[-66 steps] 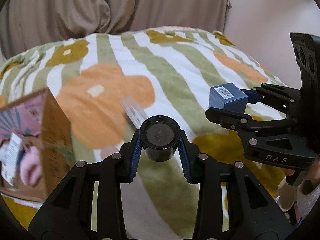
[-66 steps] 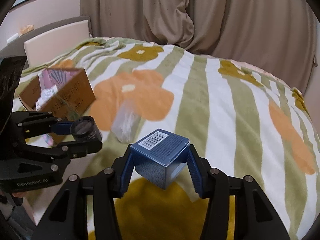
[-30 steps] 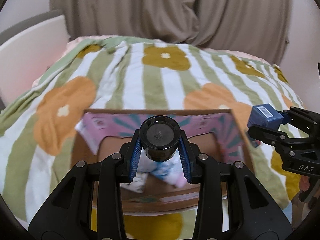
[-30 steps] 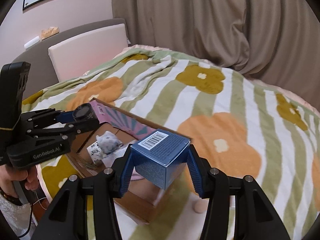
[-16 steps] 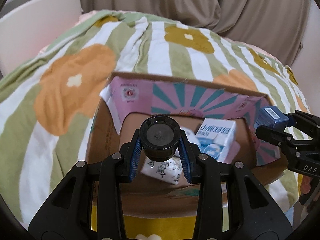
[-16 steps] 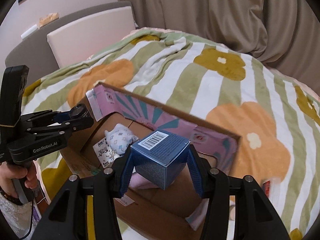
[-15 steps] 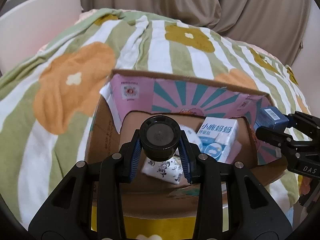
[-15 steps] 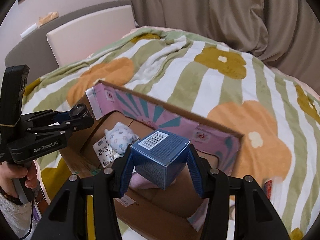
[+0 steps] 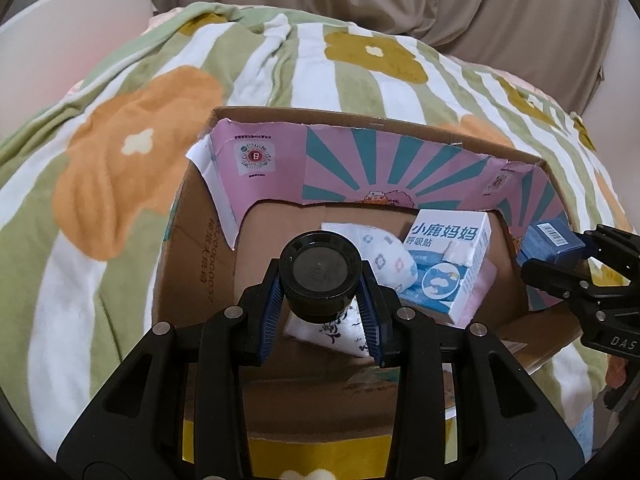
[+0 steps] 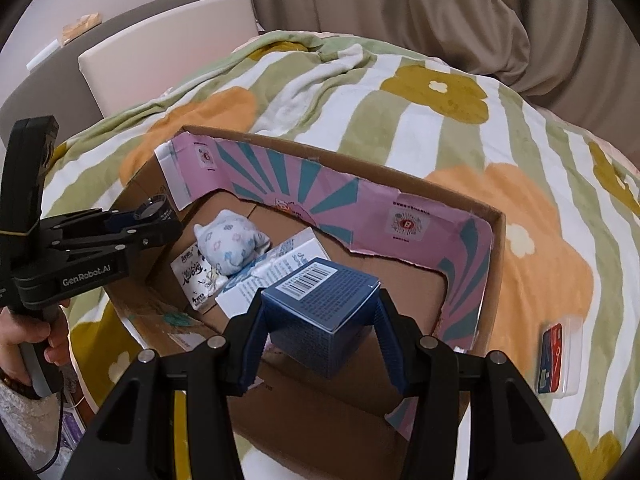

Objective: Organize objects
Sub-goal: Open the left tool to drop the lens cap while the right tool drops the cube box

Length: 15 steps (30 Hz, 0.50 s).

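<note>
My left gripper (image 9: 320, 292) is shut on a black round jar (image 9: 321, 272) and holds it over the near-left part of an open cardboard box (image 9: 192, 232). My right gripper (image 10: 320, 324) is shut on a dark blue barcoded box (image 10: 324, 300) above the cardboard box's near side (image 10: 320, 408). Each gripper shows in the other view: the right one with the blue box (image 9: 550, 242), the left one with the jar (image 10: 154, 212). In the box lie a white and blue carton (image 9: 448, 256), a patterned soft toy (image 10: 232, 244) and a printed packet (image 10: 196, 276).
The box sits on a bed covered by a green, white and orange flowered blanket (image 10: 400, 100). A clear case with a red and blue card (image 10: 558, 356) lies on the blanket right of the box. A headboard (image 10: 160, 40) and curtains (image 10: 400, 0) stand behind.
Both grippers have swung from the open blanket to over the cardboard box and come closer and lower above it, each still holding its object.
</note>
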{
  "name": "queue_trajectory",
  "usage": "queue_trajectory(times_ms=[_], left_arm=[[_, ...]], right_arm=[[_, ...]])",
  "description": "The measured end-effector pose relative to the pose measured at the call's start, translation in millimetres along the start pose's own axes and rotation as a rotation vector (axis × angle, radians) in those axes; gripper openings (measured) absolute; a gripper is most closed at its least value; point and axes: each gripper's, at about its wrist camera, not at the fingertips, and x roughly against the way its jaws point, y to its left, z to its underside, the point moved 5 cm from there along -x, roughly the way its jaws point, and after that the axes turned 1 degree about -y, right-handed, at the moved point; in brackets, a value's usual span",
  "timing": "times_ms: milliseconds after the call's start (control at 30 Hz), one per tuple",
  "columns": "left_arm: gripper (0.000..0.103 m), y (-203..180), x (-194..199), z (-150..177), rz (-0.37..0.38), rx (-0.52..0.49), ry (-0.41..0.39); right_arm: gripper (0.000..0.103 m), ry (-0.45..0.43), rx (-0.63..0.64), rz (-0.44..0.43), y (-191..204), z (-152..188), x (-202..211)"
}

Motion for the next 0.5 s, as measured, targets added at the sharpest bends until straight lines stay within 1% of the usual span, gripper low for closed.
queue_trajectory(times_ms=[33, 67, 133, 167, 200, 233, 267, 300, 400, 500], left_arm=[[0.032, -0.2, 0.7, -0.2, 0.004, 0.000, -0.002], [0.033, -1.3, 5.5, -1.5, 0.030, 0.002, -0.031], [0.037, -2.1, 9.8, -2.8, 0.037, 0.003, -0.040], [0.052, -2.9, 10.5, -3.8, 0.026, 0.001, -0.031], [0.082, -3.2, 10.7, -4.6, 0.011, -0.003, -0.022], [0.098, -2.7, 11.5, -5.0, -0.003, -0.005, -0.023], [0.103, -2.1, 17.3, -5.8, -0.012, -0.009, -0.053], [0.103, -2.4, 20.1, -6.1, -0.002, -0.009, -0.063], [0.103, -3.3, 24.9, -6.2, 0.014, 0.001, -0.062], [0.103, -4.7, 30.5, -4.5, 0.013, 0.002, -0.067]], right_arm=[[0.047, 0.003, -0.002, -0.005, 0.4, 0.4, 0.2], [0.047, 0.010, -0.004, -0.016, 1.6, 0.9, -0.1], [0.047, 0.029, -0.007, -0.040, 4.5, 1.8, -1.3], [0.047, 0.042, -0.013, -0.048, 5.9, 3.1, -2.6], [0.054, 0.048, -0.023, -0.051, 6.5, 3.9, -3.4], [0.062, 0.043, -0.031, -0.049, 6.3, 3.8, -2.4], [0.082, 0.032, -0.038, -0.040, 5.7, 3.2, -0.2], [0.091, 0.021, -0.044, -0.034, 4.9, 2.3, 2.2], [0.097, 0.002, -0.055, -0.025, 3.6, 1.2, 9.9], [0.098, -0.005, -0.029, 0.002, 5.9, 2.9, 16.2]])
